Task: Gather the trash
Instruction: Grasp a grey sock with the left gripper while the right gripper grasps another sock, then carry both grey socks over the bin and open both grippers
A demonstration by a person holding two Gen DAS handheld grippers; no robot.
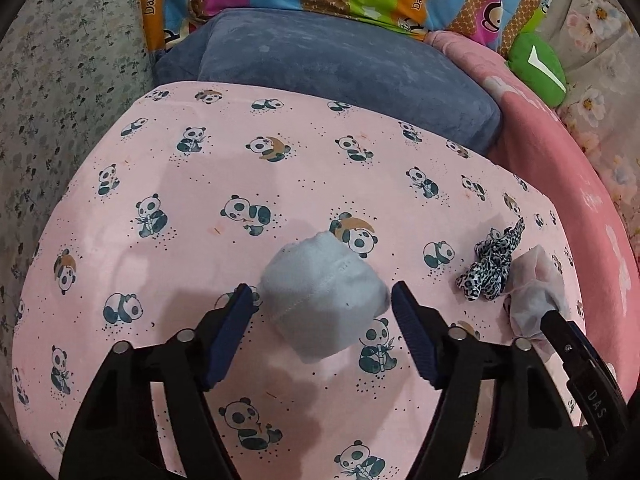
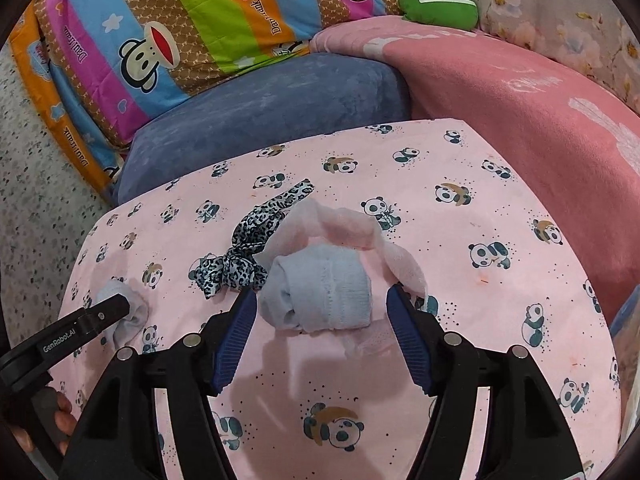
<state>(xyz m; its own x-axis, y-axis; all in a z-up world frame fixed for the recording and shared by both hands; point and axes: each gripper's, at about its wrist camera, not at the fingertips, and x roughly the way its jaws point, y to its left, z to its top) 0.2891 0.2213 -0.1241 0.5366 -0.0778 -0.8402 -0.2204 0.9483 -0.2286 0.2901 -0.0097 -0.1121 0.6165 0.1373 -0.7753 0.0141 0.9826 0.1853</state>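
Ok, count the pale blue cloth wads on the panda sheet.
2. One pale blue wad lies between the left tongs on the panda sheet; the other lies between the right tongs, on pink gauze beside a leopard-print ribbon. More could be hidden under the gauze.

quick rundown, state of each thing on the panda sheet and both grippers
left gripper: open, jaws either side of a wad, not pressing
pale blue wad: crumpled, lying on the sheet
right gripper: open, jaws clear of a roll
pale blue roll: rolled up, resting on the pink gauze
pink gauze: loose, curled
leopard-print strip: knotted, lying flat
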